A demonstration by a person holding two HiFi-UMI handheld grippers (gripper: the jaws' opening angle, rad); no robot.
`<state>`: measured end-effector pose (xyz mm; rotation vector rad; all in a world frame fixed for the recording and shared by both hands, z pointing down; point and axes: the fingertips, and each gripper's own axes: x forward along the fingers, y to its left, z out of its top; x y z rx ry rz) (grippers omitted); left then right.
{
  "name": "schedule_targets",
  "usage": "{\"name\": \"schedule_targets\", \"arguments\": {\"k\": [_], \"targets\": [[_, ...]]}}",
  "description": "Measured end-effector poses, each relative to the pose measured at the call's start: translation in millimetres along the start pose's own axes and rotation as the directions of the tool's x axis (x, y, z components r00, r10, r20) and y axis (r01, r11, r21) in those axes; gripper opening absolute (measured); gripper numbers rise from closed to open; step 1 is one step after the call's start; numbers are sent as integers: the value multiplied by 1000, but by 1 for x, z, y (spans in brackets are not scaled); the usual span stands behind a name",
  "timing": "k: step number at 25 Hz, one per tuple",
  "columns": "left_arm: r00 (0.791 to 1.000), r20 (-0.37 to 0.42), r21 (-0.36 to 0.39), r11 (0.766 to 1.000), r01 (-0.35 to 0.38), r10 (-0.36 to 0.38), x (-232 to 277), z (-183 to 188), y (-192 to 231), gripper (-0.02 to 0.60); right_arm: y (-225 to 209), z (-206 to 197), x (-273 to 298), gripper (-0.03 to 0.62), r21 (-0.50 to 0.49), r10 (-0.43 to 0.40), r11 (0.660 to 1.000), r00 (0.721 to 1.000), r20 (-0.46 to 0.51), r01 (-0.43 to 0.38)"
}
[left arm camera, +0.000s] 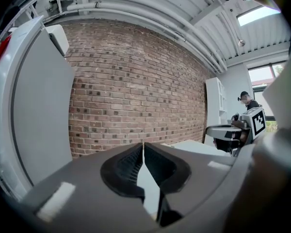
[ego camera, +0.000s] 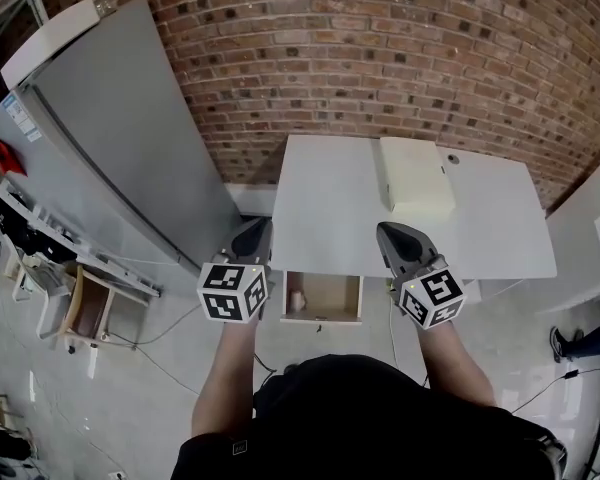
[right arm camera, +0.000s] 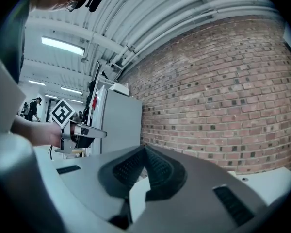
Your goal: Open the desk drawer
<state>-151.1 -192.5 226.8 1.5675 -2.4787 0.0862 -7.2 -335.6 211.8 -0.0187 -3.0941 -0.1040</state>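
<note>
Drawer sticks out past desk edge, its back hidden underneath; left gripper and right gripper both closed, empty

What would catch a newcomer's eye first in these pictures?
The brick wall fills the background behind a white desk. Below the desk's front edge, the wooden drawer stands open, between the left gripper and right gripper, both shut and empty. A cream box lies on the desk.
</note>
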Motion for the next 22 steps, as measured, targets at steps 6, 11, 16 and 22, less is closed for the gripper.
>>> {"name": "schedule_targets", "arguments": {"k": [6, 11, 16, 22], "targets": [[1000, -12, -23, 1000, -7, 7, -3, -12, 9, 20, 6, -10, -3, 12, 5, -10, 1000, 1000, -28, 10], [1000, -21, -45, 999, -14, 13, -4, -21, 11, 18, 5, -12, -3, 12, -1, -13, 1000, 999, -38, 13], [999, -26, -47, 999, -25, 24, -8, -24, 14, 18, 9, -11, 1, 11, -10, -1, 1000, 999, -35, 0], [999, -24, -47, 998, -39, 38, -8, -23, 19, 18, 11, -14, 4, 12, -13, 15, 1000, 999, -38, -15]]}}
